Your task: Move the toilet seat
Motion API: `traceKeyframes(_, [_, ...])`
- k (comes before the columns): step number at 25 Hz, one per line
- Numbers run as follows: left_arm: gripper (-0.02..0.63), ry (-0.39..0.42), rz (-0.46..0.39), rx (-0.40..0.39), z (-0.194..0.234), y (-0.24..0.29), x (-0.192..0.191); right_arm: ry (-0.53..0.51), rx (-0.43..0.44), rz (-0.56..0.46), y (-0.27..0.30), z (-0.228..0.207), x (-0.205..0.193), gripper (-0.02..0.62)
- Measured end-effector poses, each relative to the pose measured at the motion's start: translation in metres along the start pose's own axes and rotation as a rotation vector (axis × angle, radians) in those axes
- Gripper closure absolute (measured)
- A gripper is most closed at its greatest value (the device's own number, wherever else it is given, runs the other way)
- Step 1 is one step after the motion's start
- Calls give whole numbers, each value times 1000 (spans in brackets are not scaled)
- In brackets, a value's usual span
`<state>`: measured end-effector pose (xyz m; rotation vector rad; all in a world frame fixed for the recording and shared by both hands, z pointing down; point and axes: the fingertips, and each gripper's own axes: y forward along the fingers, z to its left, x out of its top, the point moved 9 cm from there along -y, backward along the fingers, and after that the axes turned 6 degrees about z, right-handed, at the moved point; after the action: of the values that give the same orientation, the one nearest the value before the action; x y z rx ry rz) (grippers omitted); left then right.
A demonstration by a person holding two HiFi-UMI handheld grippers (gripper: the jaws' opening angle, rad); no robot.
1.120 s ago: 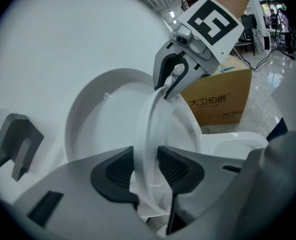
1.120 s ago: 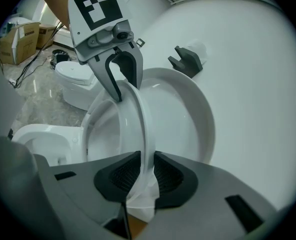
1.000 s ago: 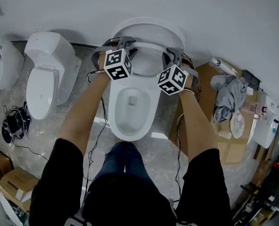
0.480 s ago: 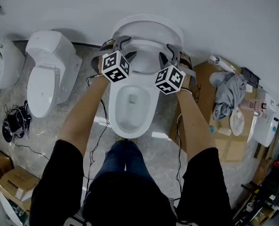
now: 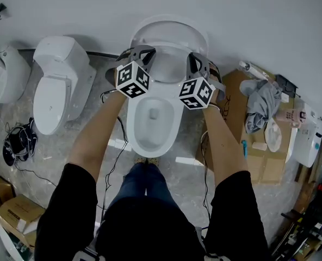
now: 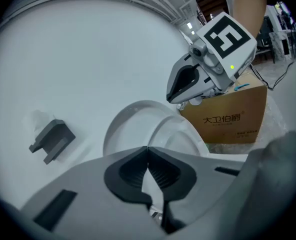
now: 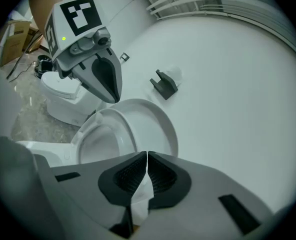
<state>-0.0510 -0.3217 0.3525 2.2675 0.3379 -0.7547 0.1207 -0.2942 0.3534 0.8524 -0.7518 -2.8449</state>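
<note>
Black ribbed pads (image 6: 130,173) of the left gripper (image 6: 148,150) meet at their tips with nothing clamped between them; its jaws have just been closing. The right gripper (image 7: 147,156) is the same: tips together, jaws just closing, empty. A sliver of white shows through the gap under each pair of pads. It is probably porcelain below, though that is hard to make out. The two grippers flank the toilet seat (image 7: 114,119) without gripping it. The seat stands raised, tilted back close to the upright lid (image 7: 158,130), above the open bowl (image 5: 132,125). A white wall (image 5: 248,15) rises behind.
</note>
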Motion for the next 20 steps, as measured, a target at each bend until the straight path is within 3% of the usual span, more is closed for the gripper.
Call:
traceKeyframes(2, [598, -11, -8, 7, -3, -13, 4, 36, 1, 6, -14, 0, 1, 569])
traceKeyframes(7, [600, -196, -66, 17, -10, -53, 12, 201, 7, -1, -56, -7, 9, 572])
traceKeyframes(15, [600, -411, -179, 53, -31, -130, 25, 494, -38, -109, -142, -8, 23, 572])
traceKeyframes(20, [600, -481, -255, 89, -49, -186, 37, 653, -69, -179, -197, 9, 25, 572])
